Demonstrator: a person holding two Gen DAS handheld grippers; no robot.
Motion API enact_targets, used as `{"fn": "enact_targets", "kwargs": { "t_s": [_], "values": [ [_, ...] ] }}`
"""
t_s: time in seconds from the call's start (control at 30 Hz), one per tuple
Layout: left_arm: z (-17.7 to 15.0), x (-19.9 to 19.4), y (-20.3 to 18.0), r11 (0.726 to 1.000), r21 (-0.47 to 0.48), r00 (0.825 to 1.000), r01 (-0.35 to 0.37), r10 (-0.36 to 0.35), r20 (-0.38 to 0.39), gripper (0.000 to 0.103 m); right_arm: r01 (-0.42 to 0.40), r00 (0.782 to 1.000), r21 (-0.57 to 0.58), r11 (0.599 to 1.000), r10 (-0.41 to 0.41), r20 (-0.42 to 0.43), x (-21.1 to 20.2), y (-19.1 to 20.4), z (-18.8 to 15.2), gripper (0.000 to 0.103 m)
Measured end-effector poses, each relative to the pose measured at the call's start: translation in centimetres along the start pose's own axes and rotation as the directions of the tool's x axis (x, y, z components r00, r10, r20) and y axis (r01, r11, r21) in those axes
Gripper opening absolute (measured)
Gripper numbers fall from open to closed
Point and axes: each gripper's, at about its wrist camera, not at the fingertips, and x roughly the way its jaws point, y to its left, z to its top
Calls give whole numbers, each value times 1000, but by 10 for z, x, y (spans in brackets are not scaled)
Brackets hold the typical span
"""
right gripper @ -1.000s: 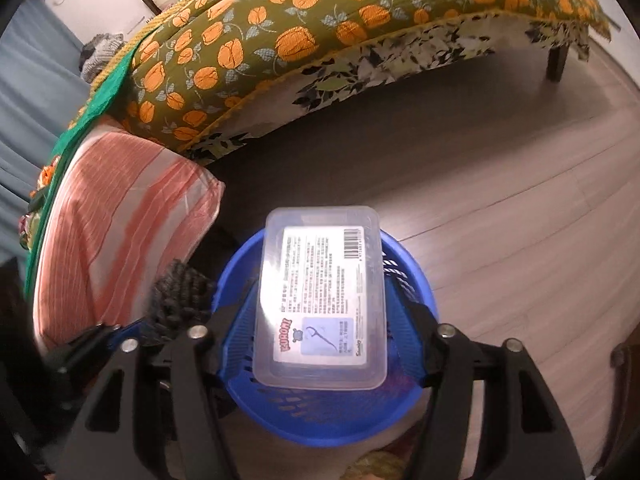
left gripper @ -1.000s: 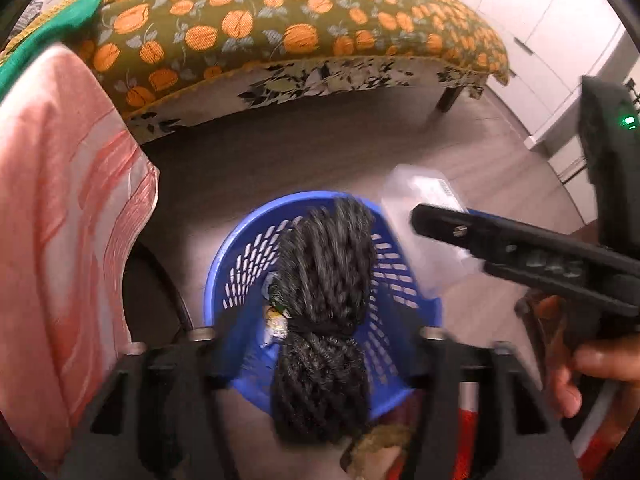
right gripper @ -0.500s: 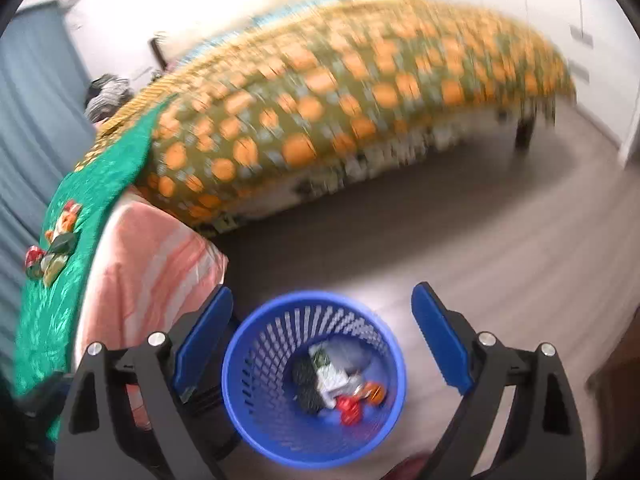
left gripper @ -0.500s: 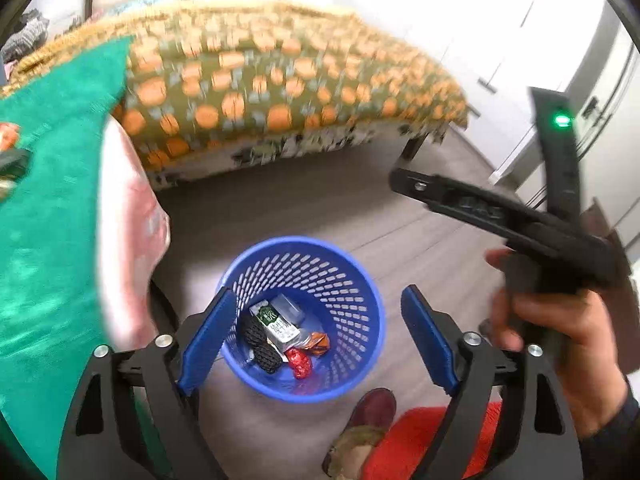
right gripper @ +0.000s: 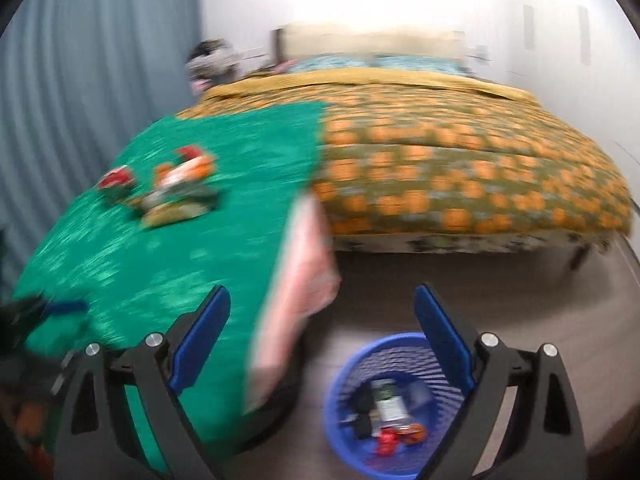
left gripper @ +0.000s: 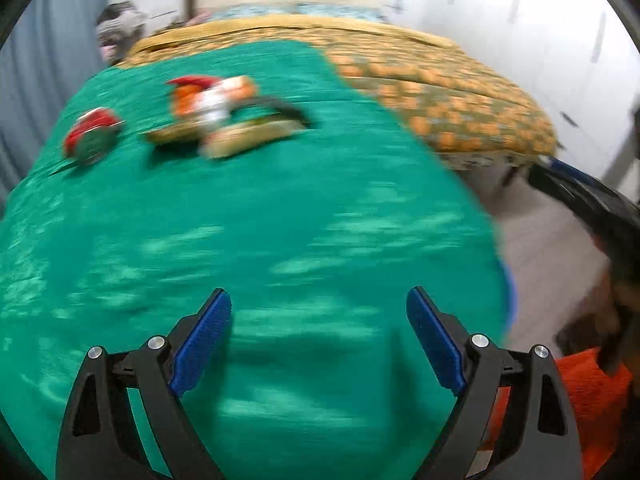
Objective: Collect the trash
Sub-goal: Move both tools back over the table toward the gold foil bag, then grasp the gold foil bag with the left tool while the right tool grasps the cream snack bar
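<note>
Green textured cloth (left gripper: pixel 256 240) fills the left wrist view, spread over a surface beside the bed with the orange-patterned bedspread (left gripper: pixel 440 92). The left claw (left gripper: pixel 319 340) hovers above it, jaws wide apart and holding nothing. Toward the far end of the cloth lie a blurred heap of red, orange and white wrappers (left gripper: pixel 218 114) and, just beside it, a round red-and-green piece (left gripper: pixel 91 136), both seemingly trash not yet collected.

From the right wrist view, the right claw (right gripper: pixel 322 338) is likewise spread wide and empty. Below it on the floor stands the blue perforated plastic basket (right gripper: pixel 340 376), already holding several items: dark pieces, a white-labelled pack, small red and orange bits. Judging by this, the task is partly done; the wrappers on the cloth remain.
</note>
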Motion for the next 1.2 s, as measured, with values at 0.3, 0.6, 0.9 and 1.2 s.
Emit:
{"fn": "enact_targets", "kwargs": {
  "t_s": [0.3, 0.6, 0.9, 1.2],
  "values": [
    [42, 23, 104, 998, -24, 998, -54, 54, 18, 89, -119, 992, -167, 979, 110, -61, 34, 89, -12, 90],
    [127, 73, 139, 983, 167, 996, -73, 65, 55, 95, -164, 984, -193, 967, 148, -98, 44, 93, -21, 90],
    [129, 103, 122, 914, 392, 995, 102, -103, -19, 81, -176, 980, -163, 971, 157, -120, 53, 82, -19, 90],
    [129, 110, 116, 915, 389, 993, 111, -114, -16, 75, -180, 979, -149, 972, 163, -120, 56, 80, -16, 90]
  ]
}}
